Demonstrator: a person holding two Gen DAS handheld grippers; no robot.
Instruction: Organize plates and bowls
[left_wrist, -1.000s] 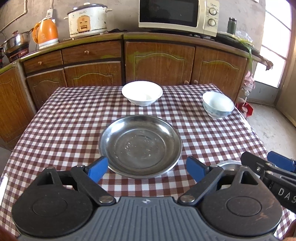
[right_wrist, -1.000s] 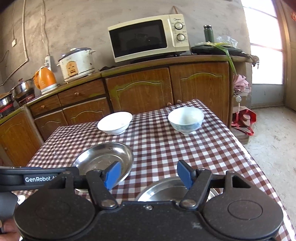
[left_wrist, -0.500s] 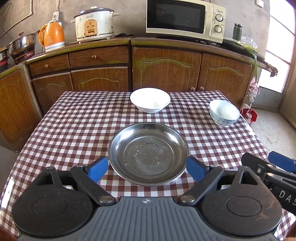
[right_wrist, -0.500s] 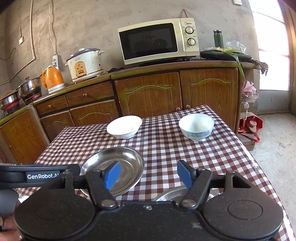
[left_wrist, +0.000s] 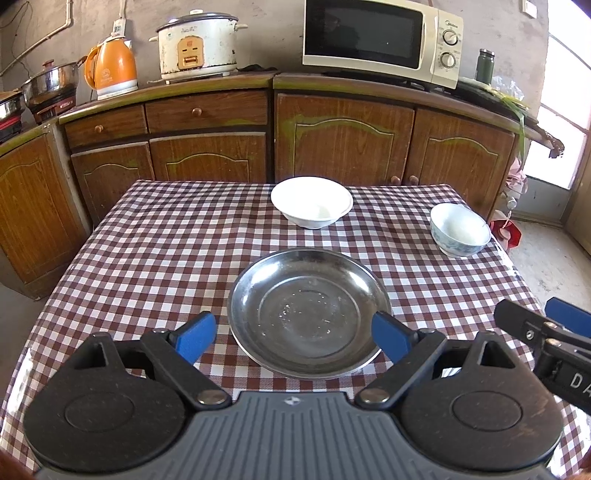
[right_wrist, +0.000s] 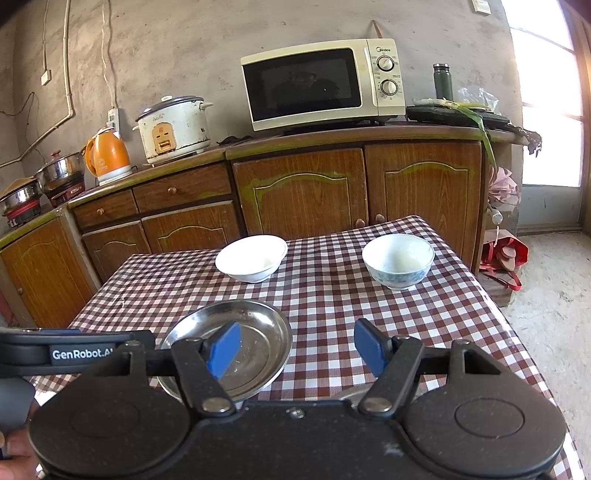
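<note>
Left tongs (left_wrist: 293, 332): spread wide, nothing between my blue tips; they frame the near rim of the steel plate without touching it.
Right tongs (right_wrist: 295, 349): also spread wide and empty, hanging over the checked cloth beside the plate.
Steel plate (left_wrist: 308, 312): straight ahead of my left tongs, just beyond the tips, flat on the table (left_wrist: 147, 258). From my right tongs it lies ahead and to the left (right_wrist: 258, 332). My left hand is the nearer one.
Second metal rim (right_wrist: 351, 393): a sliver shows right under my right tongs; too hidden to say what it is.
White bowl (left_wrist: 312, 201): farther on, past the plate, near the table's far edge, upright.
Patterned bowl (left_wrist: 460, 229): far right corner, well apart from the white bowl; it sits nearly dead ahead of my right tongs (right_wrist: 398, 260).
Axis: plate and bowls are round, so no long side to line up with.
Next move, as I judge it: left hand for the plate's near rim, right hand for the patterned bowl.
</note>
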